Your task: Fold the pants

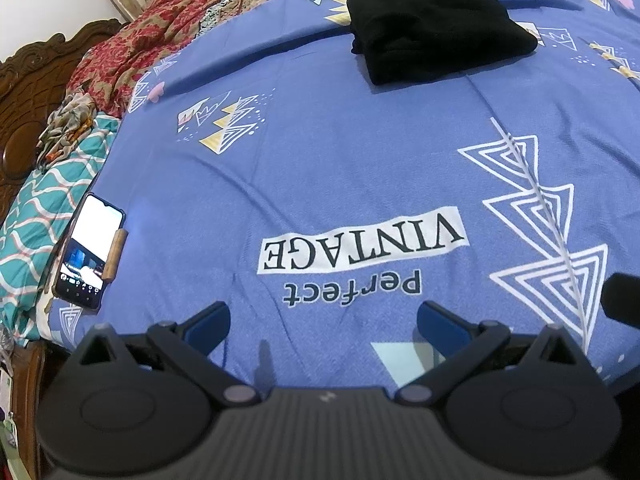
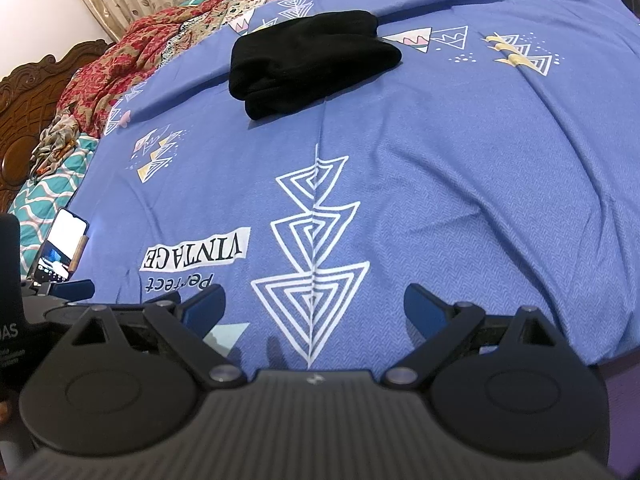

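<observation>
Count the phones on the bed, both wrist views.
1. A single phone, screen lit, lies at the left edge of the blue bedsheet, beside the teal quilt. The right wrist view shows the same phone. Others may lie outside the frames.

Pants (image 1: 436,32): matt black soft cloth. Bedsheet (image 1: 340,168): matt blue woven cloth, printed. Headboard (image 1: 24,92): glossy carved wood. Phone (image 1: 90,248): glossy glass screen. Left gripper (image 1: 323,322): matt black plastic, ribbed body, blue pads (image 1: 208,322).
</observation>
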